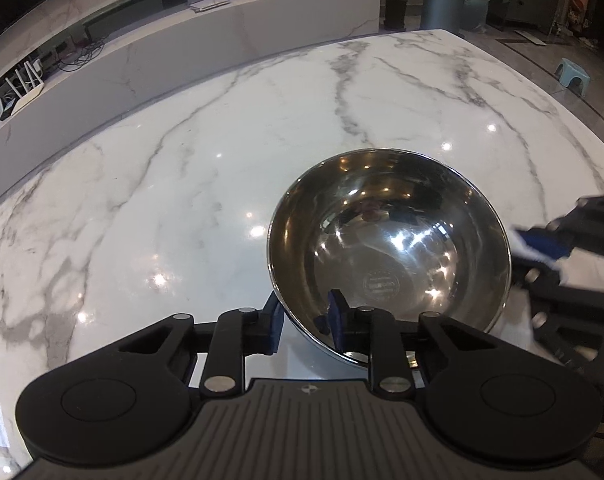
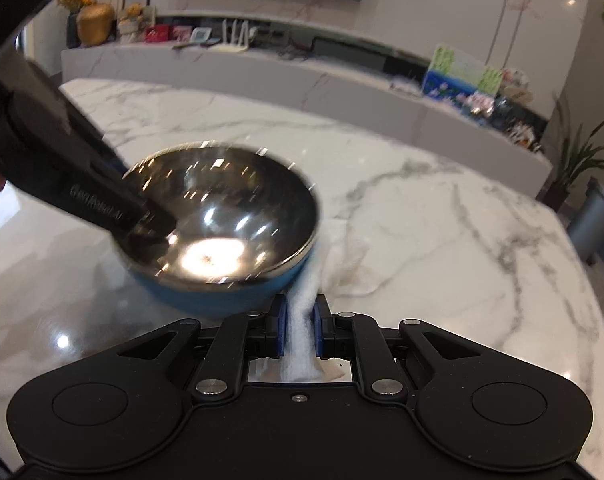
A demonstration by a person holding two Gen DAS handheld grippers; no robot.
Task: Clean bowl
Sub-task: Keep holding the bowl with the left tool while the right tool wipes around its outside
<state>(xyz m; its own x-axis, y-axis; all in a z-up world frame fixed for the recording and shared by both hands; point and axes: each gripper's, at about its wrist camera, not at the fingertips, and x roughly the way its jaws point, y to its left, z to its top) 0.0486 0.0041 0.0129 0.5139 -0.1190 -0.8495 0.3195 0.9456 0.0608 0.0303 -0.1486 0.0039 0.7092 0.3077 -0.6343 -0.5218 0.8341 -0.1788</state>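
while the bowl point(image 1: 390, 252) is tilted on the marble counter point(image 1: 182, 160), its near rim is pinched by the left gripper point(image 1: 306, 320), one pad inside and one outside. a white cloth point(image 2: 302, 332) is clamped in the narrow jaws of the right gripper point(image 2: 300, 328) and is pressed against the bowl's blue outer wall.

The table point(image 1: 182, 168) lies bare ahead of my left gripper point(image 1: 306, 322) and off to its left, so I can pass freely there. The bowl point(image 1: 390, 248) blocks the way ahead on the right, its near rim between my left fingers. Just beyond it my right gripper point(image 2: 298, 330) crowds the bowl's right side with the cloth point(image 2: 302, 336). Past the bowl the marble is open to the far edge.
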